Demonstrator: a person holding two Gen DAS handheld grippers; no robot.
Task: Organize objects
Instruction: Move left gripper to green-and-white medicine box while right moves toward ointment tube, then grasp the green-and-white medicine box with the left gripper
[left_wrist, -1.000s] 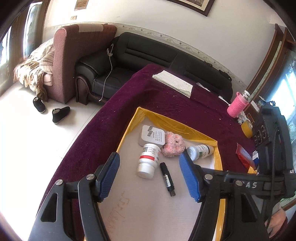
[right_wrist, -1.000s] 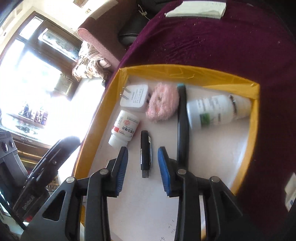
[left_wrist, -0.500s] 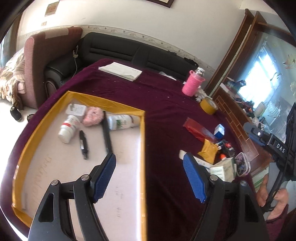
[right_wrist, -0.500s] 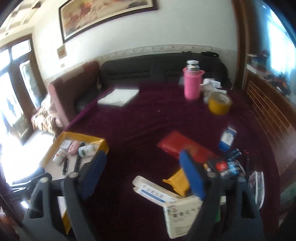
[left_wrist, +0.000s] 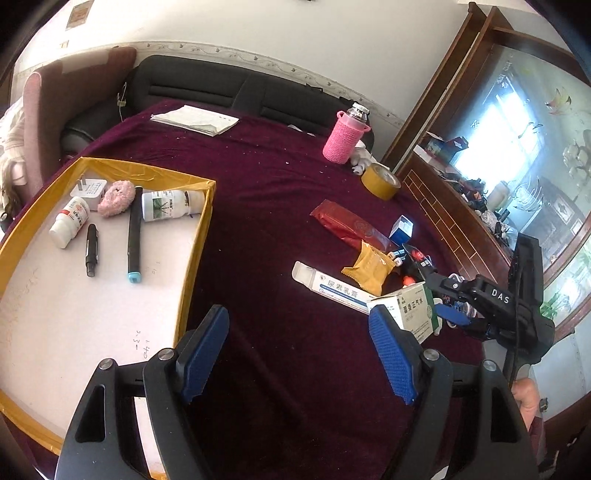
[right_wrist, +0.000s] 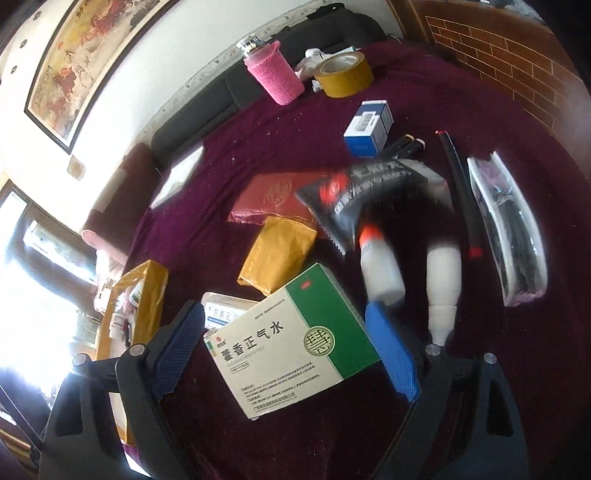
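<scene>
A yellow-rimmed tray (left_wrist: 201, 225) on the maroon table holds two white bottles, a charger, a pink puff, a black pen and a long black marker (left_wrist: 134, 236). My left gripper (left_wrist: 299, 350) is open and empty over the cloth right of the tray. My right gripper (right_wrist: 284, 350) is open, its jaws either side of a green and white medicine box (right_wrist: 291, 339), which also shows in the left wrist view (left_wrist: 410, 308). Past the box lie two small white bottles (right_wrist: 382, 273), a black packet (right_wrist: 369, 192), a yellow pouch (right_wrist: 277, 258) and a red packet (right_wrist: 273, 197).
A long white tube box (left_wrist: 332, 290), a blue box (right_wrist: 369, 127), a tape roll (right_wrist: 343, 74), a pink-sleeved flask (right_wrist: 275, 72) and a clear pouch (right_wrist: 506, 229) lie on the table. Papers (left_wrist: 195, 120) lie at the far edge, a sofa behind.
Both grippers have left the tray and swung right to the loose pile. The right gripper has opened wide and now straddles the medicine box.
</scene>
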